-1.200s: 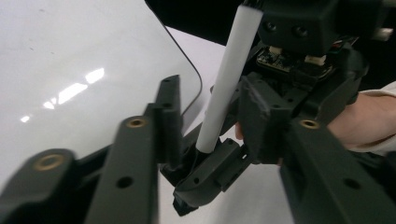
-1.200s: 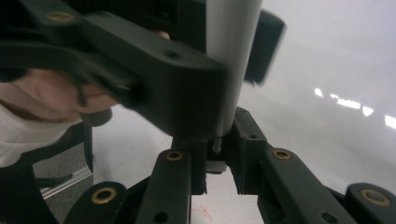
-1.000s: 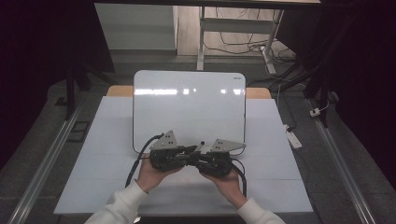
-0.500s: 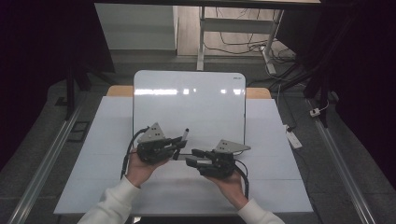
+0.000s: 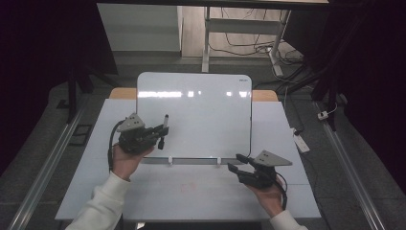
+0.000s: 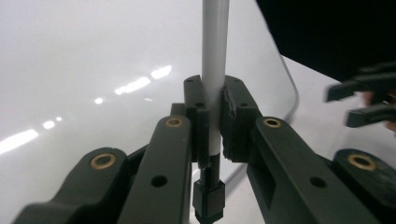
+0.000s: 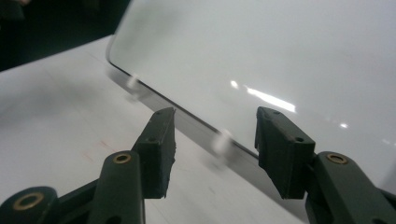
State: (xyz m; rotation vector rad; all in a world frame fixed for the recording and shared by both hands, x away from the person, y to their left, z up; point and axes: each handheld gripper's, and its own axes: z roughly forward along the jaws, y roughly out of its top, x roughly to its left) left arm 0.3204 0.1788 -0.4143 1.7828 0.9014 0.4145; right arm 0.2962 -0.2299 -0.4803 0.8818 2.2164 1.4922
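Marker (image 6: pixel 215 70) is being pinched upright by the left gripper (image 5: pixel 162 132), over the left part of the whiteboard (image 5: pixel 201 110). Right gripper (image 5: pixel 238 165) is being held spread and empty, jaws just opened, near the board's near-right edge above the table (image 5: pixel 191 191).

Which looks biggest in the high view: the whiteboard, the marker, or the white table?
1. white table, largest.
2. whiteboard, standing on it.
3. marker, smallest by far, clamped in the left gripper.
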